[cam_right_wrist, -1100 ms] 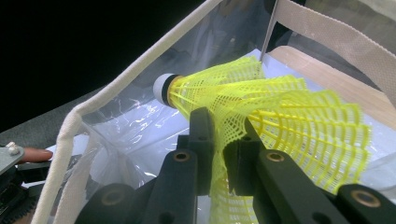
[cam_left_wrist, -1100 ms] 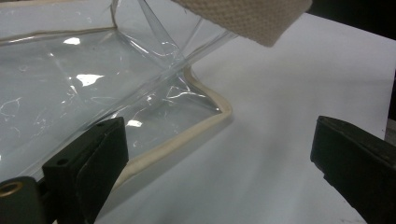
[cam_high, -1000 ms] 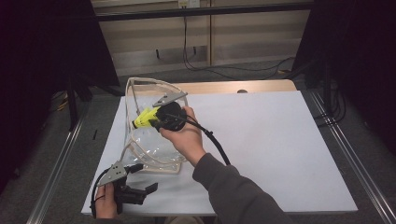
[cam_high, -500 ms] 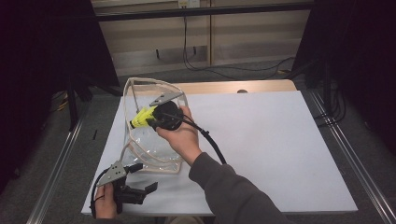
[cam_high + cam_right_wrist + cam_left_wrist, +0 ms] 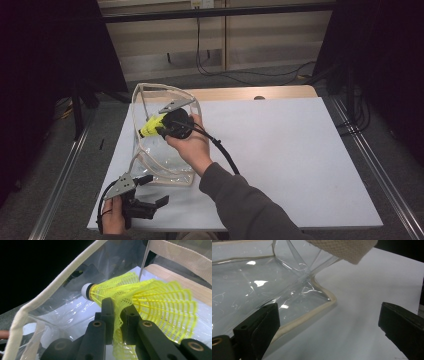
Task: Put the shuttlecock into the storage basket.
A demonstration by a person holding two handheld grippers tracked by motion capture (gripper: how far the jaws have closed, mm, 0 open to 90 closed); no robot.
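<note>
A clear plastic bag [image 5: 162, 150] with cream trim stands open on the white table [image 5: 280, 150]. My right gripper [image 5: 159, 124] is at the bag's mouth, shut on a yellow shuttlecock [image 5: 151, 125]. In the right gripper view the jaws pinch the yellow mesh skirt [image 5: 140, 302] and the white cork tip [image 5: 86, 291] points into the bag [image 5: 50, 312]. My left gripper [image 5: 152, 192] is open near the table's front left, just in front of the bag's bottom corner [image 5: 329, 300]. Nothing is between its fingers [image 5: 262, 325].
A cream fabric handle [image 5: 342, 250] hangs at the top of the left gripper view. The table's wooden far edge [image 5: 240, 93] lies beyond the bag. Metal rails [image 5: 370, 165] run along both sides. White tabletop spreads to the right of the bag.
My right gripper has carried the shuttlecock slightly left and down toward the bag's mouth. The left gripper has stayed in place.
</note>
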